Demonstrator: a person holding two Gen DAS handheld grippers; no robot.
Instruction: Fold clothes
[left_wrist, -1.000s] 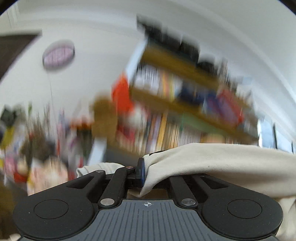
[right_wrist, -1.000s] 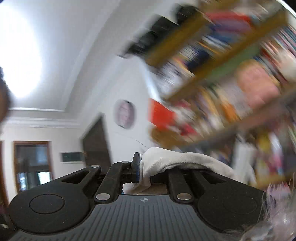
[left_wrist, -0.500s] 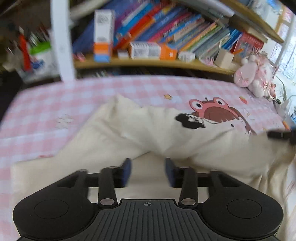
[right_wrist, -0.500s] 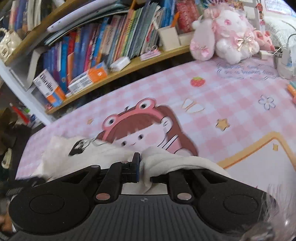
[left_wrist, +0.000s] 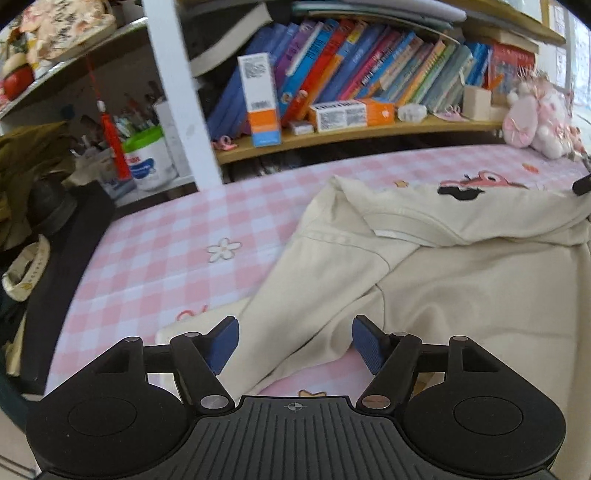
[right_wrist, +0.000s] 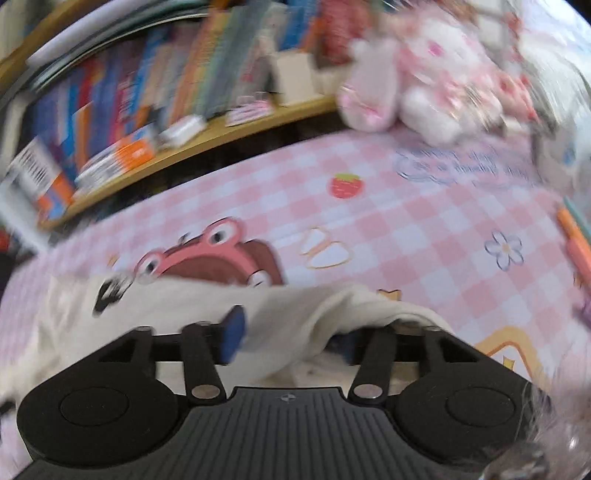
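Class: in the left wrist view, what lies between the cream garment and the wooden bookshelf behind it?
Only the pink checked cloth lies there. The stretch from the cream garment to the wooden bookshelf holds nothing else, as the left wrist view shows.

Cream garment: soft matt cloth with stitched seams. Checked pink tablecloth: smooth printed surface. Left gripper: matt black plastic, ribbed blue pads. Shelf: pale wood.

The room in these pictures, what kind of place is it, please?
Most likely a home bedroom or a child's study corner. A bookshelf crowded with colourful books stands behind a surface under a pink checked cartoon cloth, with a pink plush toy at its far end. A cream garment lies there for folding.
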